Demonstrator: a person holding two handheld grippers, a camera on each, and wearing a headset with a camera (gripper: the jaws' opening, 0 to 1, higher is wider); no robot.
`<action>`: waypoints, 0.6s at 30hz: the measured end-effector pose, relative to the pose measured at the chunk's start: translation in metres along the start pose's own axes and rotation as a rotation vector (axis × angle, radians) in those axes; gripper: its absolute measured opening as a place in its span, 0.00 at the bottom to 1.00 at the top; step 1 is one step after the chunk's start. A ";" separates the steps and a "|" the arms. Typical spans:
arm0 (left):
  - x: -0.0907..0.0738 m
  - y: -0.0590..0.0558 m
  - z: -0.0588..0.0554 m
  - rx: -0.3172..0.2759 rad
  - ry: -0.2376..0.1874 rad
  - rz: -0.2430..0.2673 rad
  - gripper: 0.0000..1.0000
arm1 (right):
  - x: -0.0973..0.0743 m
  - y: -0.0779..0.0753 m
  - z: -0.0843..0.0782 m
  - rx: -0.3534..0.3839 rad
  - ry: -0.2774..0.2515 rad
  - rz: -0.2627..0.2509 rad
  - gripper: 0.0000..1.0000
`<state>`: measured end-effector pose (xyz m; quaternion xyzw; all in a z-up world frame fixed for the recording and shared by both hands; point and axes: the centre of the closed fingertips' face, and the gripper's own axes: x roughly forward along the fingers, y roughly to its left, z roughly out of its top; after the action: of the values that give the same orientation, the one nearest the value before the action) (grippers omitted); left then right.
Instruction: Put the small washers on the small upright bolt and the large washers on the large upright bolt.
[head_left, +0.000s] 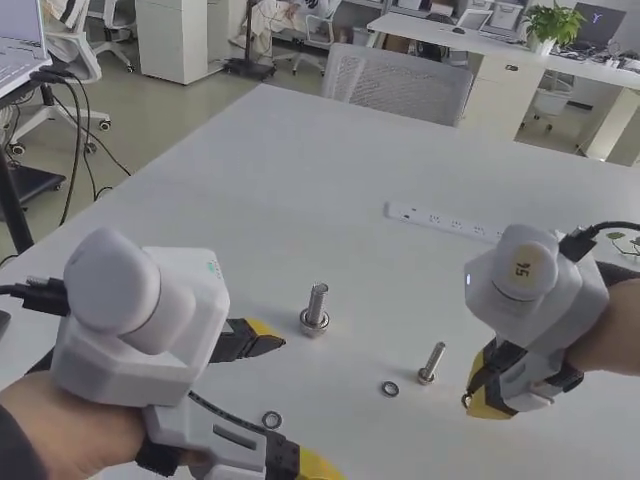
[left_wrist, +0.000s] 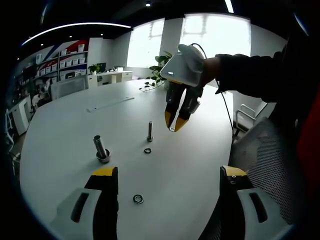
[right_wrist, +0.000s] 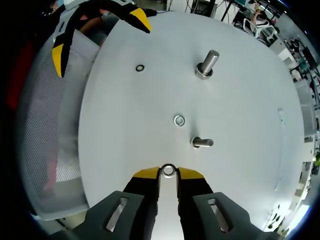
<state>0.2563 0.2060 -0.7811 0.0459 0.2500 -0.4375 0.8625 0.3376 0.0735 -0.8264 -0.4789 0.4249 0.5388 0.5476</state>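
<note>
The large bolt (head_left: 315, 308) (left_wrist: 101, 148) (right_wrist: 207, 64) stands upright mid-table with a washer around its base. To its right is the small bolt (head_left: 432, 362) (left_wrist: 149, 131) (right_wrist: 202, 142), with a small washer (head_left: 390, 388) (left_wrist: 148, 150) (right_wrist: 179, 120) lying flat beside it. Another washer (head_left: 271, 419) (left_wrist: 138, 199) (right_wrist: 140, 67) lies near my left gripper (head_left: 295, 400) (left_wrist: 170, 172), whose jaws stand wide open with nothing between them. My right gripper (head_left: 478, 395) (left_wrist: 176, 122) (right_wrist: 169, 175) hangs just right of the small bolt, shut on a small washer (right_wrist: 169, 170) at its yellow tips.
A white power strip (head_left: 440, 220) lies further back on the white table (head_left: 300, 180). A grey mesh chair (head_left: 400, 80) stands at the far edge, and another (left_wrist: 260, 150) sits by the near edge. A black cable (head_left: 610, 230) trails from the right gripper.
</note>
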 end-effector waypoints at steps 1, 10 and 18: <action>0.000 0.000 0.000 0.000 -0.001 0.000 0.83 | -0.002 -0.002 0.001 -0.001 -0.003 -0.005 0.14; 0.000 0.000 0.000 0.000 -0.005 -0.002 0.83 | -0.018 -0.016 0.017 -0.029 -0.014 -0.038 0.14; -0.002 0.001 0.001 -0.001 -0.006 0.002 0.83 | -0.027 -0.029 0.032 -0.065 -0.014 -0.059 0.14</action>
<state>0.2565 0.2084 -0.7795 0.0444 0.2476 -0.4368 0.8637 0.3632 0.1013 -0.7921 -0.5050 0.3892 0.5391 0.5504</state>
